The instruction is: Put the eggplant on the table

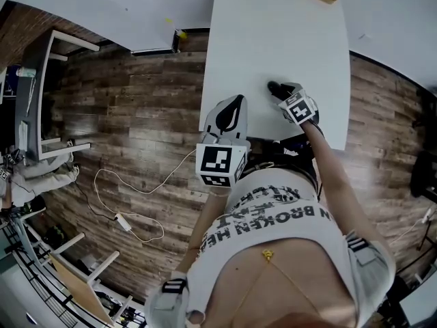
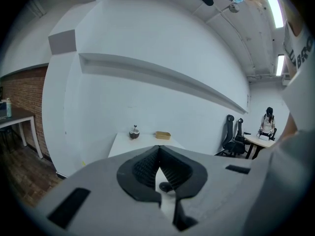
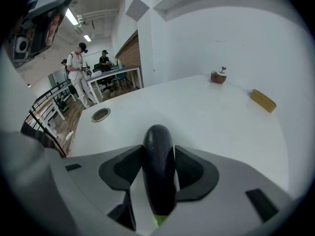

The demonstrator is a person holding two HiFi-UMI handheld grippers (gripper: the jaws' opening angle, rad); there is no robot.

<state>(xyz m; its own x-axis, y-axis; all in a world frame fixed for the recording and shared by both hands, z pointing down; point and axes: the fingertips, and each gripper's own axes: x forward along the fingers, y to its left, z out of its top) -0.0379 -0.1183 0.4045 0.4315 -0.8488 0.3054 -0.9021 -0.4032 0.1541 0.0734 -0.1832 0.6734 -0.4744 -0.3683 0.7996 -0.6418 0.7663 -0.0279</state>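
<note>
Right gripper (image 3: 158,150) is pinching eggplant (image 3: 158,181) lengthwise along its jaws, tip pointing down at table (image 3: 211,112); left gripper (image 2: 158,152) is sitting closed, empty.

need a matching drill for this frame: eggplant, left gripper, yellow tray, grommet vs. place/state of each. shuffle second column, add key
Things:
1. eggplant
2. left gripper
3. yellow tray
4. round grommet

Place or state:
A. lies at the far end of the table
B. jaws together, nothing between them
C. set flush into the table, near its edge
D. clamped between the jaws of the right gripper

Pairs: 1-D, 2-B, 3-A, 4-C
</note>
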